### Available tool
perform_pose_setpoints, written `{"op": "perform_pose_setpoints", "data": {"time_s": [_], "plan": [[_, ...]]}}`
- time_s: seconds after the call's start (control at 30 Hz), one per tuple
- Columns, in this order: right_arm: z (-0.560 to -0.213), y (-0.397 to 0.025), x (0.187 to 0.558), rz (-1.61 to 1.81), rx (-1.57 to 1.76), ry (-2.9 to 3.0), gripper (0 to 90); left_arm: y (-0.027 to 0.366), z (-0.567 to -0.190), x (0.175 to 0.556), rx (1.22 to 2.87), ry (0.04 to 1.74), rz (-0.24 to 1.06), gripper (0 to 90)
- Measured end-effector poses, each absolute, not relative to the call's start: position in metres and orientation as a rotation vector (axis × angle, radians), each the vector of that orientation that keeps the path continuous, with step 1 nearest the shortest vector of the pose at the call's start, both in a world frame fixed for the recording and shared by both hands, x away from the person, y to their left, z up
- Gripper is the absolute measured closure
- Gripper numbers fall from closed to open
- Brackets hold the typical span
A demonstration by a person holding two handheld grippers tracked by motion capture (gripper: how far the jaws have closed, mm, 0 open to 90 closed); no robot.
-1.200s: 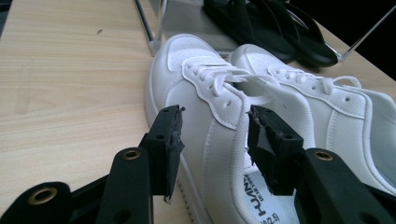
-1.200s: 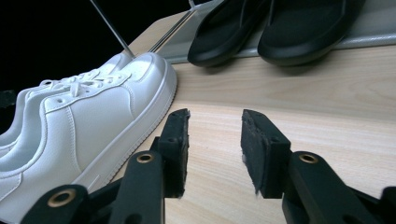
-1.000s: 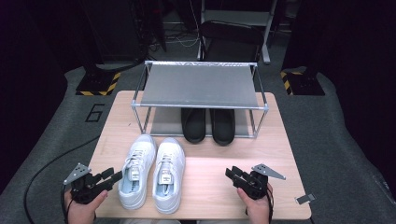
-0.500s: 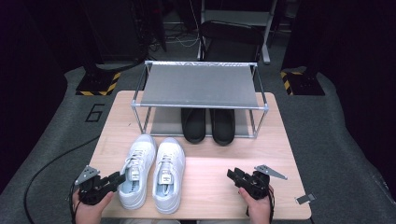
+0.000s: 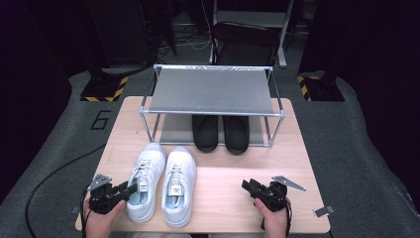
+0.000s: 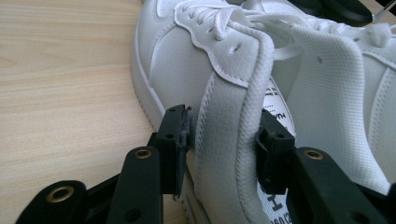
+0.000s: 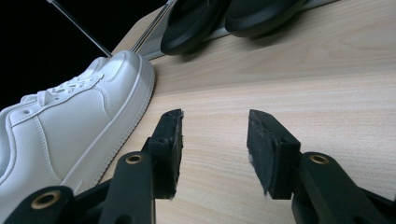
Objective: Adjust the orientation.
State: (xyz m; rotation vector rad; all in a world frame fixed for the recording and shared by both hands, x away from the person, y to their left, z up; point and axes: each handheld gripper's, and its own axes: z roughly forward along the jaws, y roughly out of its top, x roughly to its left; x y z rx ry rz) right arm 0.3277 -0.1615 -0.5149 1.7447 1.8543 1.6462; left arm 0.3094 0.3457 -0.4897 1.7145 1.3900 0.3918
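Left white sneaker (image 5: 144,181): lies on the bench (image 5: 218,198) at its near left, toe pointing toward the rack, sole flat; its outer collar wall stands between the jaws of the left tongs, seen close in the left gripper view (image 6: 219,116).
Right white sneaker (image 5: 178,183): just beside the left one, parallel to it, toe the same way; its side shows in the right gripper view (image 7: 70,126).
Left tongs (image 5: 130,189): jaws set on either side of the sneaker's collar wall, one pad outside, one inside the shoe, both pads against the leather; held by the person's left hand (image 5: 99,218) at the bench's near left corner.
Right tongs (image 5: 246,185): jaws apart with bare bench between them, holding nothing, well apart from the sneakers; held by the right hand (image 5: 275,220) at the near right.
Black shoes (image 5: 221,133): a pair side by side on the lower tier of the rack.
Rack (image 5: 210,91): metal frame with a grey top shelf, at the far side of the bench.
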Motion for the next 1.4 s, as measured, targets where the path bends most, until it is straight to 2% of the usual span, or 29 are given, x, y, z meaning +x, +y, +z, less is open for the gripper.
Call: {"op": "perform_pose_setpoints", "data": {"time_s": [0.07,0.37,0.47,0.8,1.2,1.4], "plan": [[-0.516,-0.162,0.328,1.655,1.771,1.848,55.2,0.347,-0.491,0.312,1.733,1.388,0.367,55.8],[-0.520,-0.162,0.329,1.658,1.822,1.849,54.7,0.346,-0.491,0.315,1.739,1.387,0.360,55.6],[-0.521,-0.162,0.329,1.659,1.816,1.849,54.7,0.343,-0.489,0.313,1.750,1.397,0.397,56.7],[-0.523,-0.164,0.330,1.668,1.834,1.840,54.5,0.336,-0.488,0.306,1.779,1.443,0.489,69.1],[-0.525,-0.163,0.331,1.672,1.829,1.842,54.5,0.337,-0.487,0.309,1.800,1.453,0.462,67.4],[-0.527,-0.164,0.331,1.680,1.849,1.832,54.5,0.336,-0.489,0.307,1.763,1.464,0.479,71.1]]}}
